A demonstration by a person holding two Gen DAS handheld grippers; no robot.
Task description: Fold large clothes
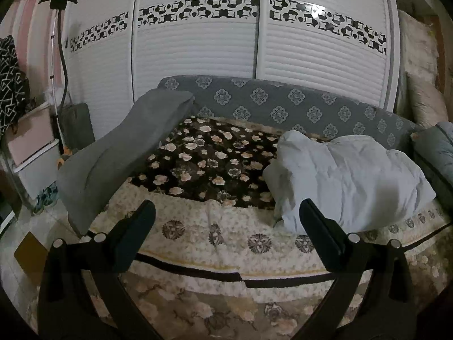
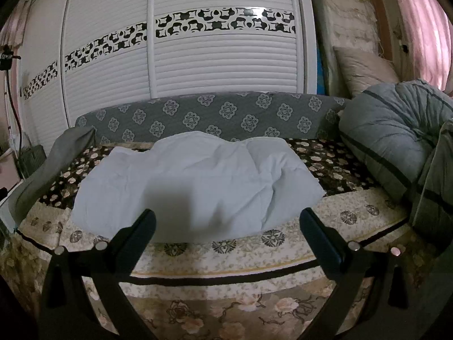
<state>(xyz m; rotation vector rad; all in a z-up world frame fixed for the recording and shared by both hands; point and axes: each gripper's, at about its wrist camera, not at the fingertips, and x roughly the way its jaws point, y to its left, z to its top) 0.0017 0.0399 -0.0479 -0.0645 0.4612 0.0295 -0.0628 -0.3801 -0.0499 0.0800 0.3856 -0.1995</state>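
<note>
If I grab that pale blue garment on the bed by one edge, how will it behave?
The pale blue garment looks soft and rumpled, so it will probably hang limp and unfold, not lift flat. Its puffy creases suggest light padding, likely light for its bulk. On the plush floral blanket it may drag, not slide.

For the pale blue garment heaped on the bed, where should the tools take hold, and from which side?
Probably the pale blue garment is best pinched along its near hem, from the bed's front edge. That hem lies flat and closest to both open tools, right tool and left tool; the far side is bunched.
</note>
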